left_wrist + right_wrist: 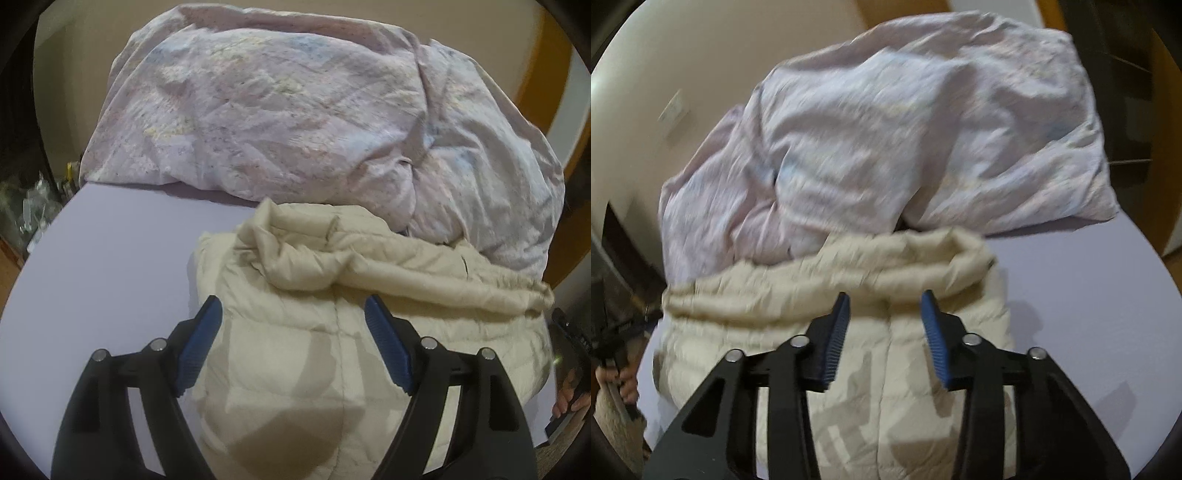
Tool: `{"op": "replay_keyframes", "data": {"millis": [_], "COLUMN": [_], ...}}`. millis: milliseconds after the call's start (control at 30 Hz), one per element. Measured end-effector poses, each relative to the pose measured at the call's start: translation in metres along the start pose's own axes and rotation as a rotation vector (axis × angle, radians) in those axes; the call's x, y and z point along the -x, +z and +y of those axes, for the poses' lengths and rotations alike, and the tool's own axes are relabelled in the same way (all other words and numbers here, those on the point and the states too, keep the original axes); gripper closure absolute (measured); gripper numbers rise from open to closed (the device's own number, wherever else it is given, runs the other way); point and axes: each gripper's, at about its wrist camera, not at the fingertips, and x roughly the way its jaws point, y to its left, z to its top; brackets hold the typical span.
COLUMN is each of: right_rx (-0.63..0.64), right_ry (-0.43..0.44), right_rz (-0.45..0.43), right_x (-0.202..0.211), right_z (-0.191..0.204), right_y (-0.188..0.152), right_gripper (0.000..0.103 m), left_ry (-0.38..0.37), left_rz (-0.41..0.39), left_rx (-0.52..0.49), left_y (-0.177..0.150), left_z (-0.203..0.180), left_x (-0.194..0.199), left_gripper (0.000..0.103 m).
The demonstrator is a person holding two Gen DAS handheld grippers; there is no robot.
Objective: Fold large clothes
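Note:
A cream quilted jacket [295, 369] lies folded on the lavender bed sheet [110, 258], with a rolled layer bunched across its far end. My left gripper [292, 301] hovers over the jacket's near part, its blue pads spread wide with only fabric below them. In the right wrist view the same jacket [798, 291] fills the lower middle. My right gripper [885, 295] hangs above it with a narrower gap between its pads, nothing pinched. That view is motion-blurred.
A crumpled pale pink duvet [295, 110] [905, 129] is heaped at the far side of the bed, touching the jacket. Bare sheet [1089, 295] lies beside the jacket. A hand [569, 398] [626, 384] shows at each frame's edge. Clutter [33, 206] sits off the bed.

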Motion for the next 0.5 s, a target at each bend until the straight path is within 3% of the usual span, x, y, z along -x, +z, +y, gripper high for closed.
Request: {"op": "replay_keyframes", "data": {"millis": [200,500], "right_rx": [0.008,-0.034], "right_ry": [-0.065,-0.161], "right_rz": [0.085,0.108], "right_x": [-0.037,-0.078], "right_z": [0.003,-0.007], "right_y": [-0.004,0.010], "right_gripper": [0.065,0.065], "left_ry": [0.045,0.116], "left_rz": [0.050,0.070], "left_rx": [-0.073,-0.078], "left_y": [-0.007,0.009], "left_z": [-0.022,-0.033], "left_x": [-0.027,-0.066], "left_gripper": [0.024,0.023]}}
